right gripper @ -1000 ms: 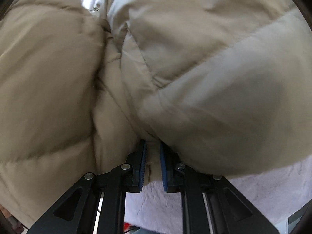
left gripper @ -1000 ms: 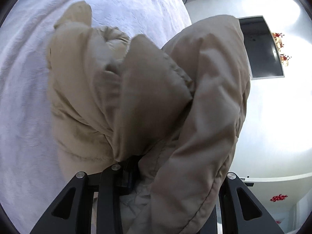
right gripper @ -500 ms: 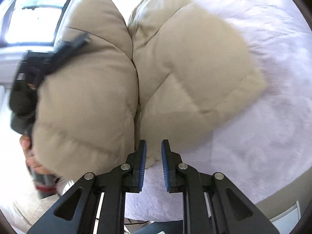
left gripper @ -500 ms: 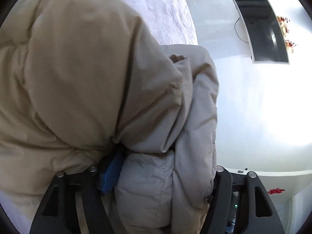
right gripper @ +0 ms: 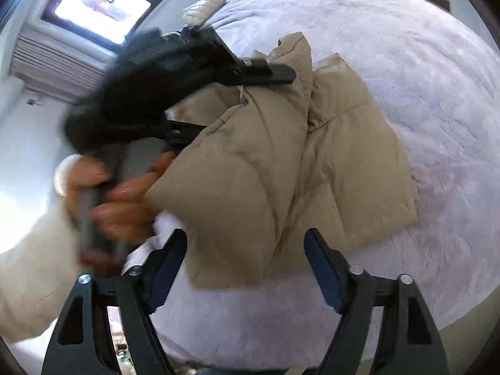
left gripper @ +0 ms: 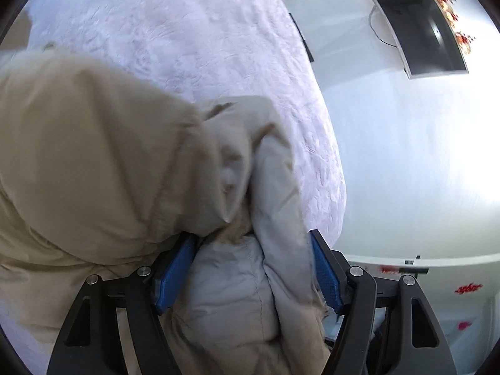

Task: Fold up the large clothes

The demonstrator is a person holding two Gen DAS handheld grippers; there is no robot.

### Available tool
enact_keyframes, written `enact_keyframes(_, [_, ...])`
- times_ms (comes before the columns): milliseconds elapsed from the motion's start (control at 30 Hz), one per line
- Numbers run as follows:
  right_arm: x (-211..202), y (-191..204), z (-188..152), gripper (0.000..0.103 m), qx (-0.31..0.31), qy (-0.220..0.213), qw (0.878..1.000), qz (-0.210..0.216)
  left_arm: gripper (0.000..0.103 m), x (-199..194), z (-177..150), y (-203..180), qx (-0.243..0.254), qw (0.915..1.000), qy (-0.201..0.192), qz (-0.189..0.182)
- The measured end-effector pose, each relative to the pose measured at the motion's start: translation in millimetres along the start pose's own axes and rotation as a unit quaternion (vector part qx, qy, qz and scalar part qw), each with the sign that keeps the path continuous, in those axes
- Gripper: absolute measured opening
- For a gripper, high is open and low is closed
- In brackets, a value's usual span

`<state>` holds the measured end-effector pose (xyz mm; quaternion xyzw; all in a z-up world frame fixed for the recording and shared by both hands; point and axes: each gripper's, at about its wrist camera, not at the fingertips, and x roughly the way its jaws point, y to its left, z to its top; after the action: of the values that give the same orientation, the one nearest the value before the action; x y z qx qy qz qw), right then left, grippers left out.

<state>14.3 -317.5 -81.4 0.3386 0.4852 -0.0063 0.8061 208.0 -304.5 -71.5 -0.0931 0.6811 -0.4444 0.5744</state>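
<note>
A beige puffer jacket (right gripper: pixel 312 162) lies folded on a white bedspread (right gripper: pixel 422 62). In the left wrist view the jacket (left gripper: pixel 93 172) bulges at the left, and its grey lining sits between the wide-spread jaws of my left gripper (left gripper: pixel 250 265). The left gripper also shows in the right wrist view (right gripper: pixel 250 72), at the jacket's far upper edge, held by a hand (right gripper: pixel 118 193). My right gripper (right gripper: pixel 247 268) is open, just in front of the jacket's near edge, holding nothing.
The bed's right edge (left gripper: pixel 331 162) drops to a pale floor. A dark wall screen (left gripper: pixel 418 22) hangs at the upper right. A window (right gripper: pixel 100 3) and a radiator (right gripper: pixel 53 62) stand beyond the bed. A small pale pillow (right gripper: pixel 203 6) lies at the bed's far side.
The jacket has been lowered onto the bed. My right gripper has let go of it, opened wide and pulled back. My left gripper's jaws have spread wider around the jacket.
</note>
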Motion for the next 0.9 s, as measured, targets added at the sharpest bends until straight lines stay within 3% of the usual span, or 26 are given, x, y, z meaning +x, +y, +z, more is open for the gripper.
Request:
enact_keyframes(33, [7.2,-0.8,4.0,0.015,0.01,-0.003,1.0,-0.021,0.072,-11.7,-1.8,-6.4,0.013,0.9998,-0.013,-0.001])
enact_keyframes(200, [1.8,-36.3,12.9,0.011,0.102,-0.039,0.994,-0.032,0.072,-72.8,-20.7,-9.0,0.069,0.9899,-0.107,0.062])
enact_keyframes(300, [-5.1,-56.4,9.0,0.011,0.134,-0.045,0.989,-0.046,0.072,-92.1,-22.5,12.7,0.077,0.9717,-0.147,0.168])
enact_keyframes(367, [-2.8,-74.0,-0.7,0.011,0.164,-0.042,0.985,-0.042,0.072,-87.5,-15.6,34.9,0.061,0.9641,-0.144,0.215])
enact_keyframes(433, [-1.5,-90.7,-5.0,0.011,0.189,-0.04,0.98,-0.04,0.072,-77.4,-18.8,53.0,0.05,0.9644,-0.139,0.219])
enact_keyframes(500, [-1.4,-97.8,-16.4,0.011,0.204,-0.038,0.978,-0.037,0.072,-36.8,-31.0,70.7,0.058,0.9606,-0.134,0.237])
enact_keyframes(567, [5.2,-108.9,-18.3,0.011,0.216,-0.034,0.975,-0.03,0.072,-14.6,-22.6,72.7,0.071,0.9543,-0.118,0.265])
enact_keyframes(633, [16.8,-117.9,-11.2,0.011,0.224,-0.031,0.974,-0.026,0.083,10.4,-6.5,63.4,0.074,0.9522,-0.11,0.275])
enact_keyframes(700, [11.7,-130.0,-20.1,0.013,0.231,-0.032,0.972,-0.019,0.083,31.5,1.8,68.6,0.078,0.9493,-0.105,0.286])
enact_keyframes(800, [14.6,-149.9,-17.9,0.013,0.261,-0.028,0.965,0.008,0.083,44.4,15.7,62.6,0.077,0.9452,-0.1,0.301])
enact_keyframes(900, [-1.6,-156.4,-27.1,0.022,0.279,-0.022,0.96,0.008,0.083,44.9,20.2,66.2,0.069,0.946,-0.1,0.301])
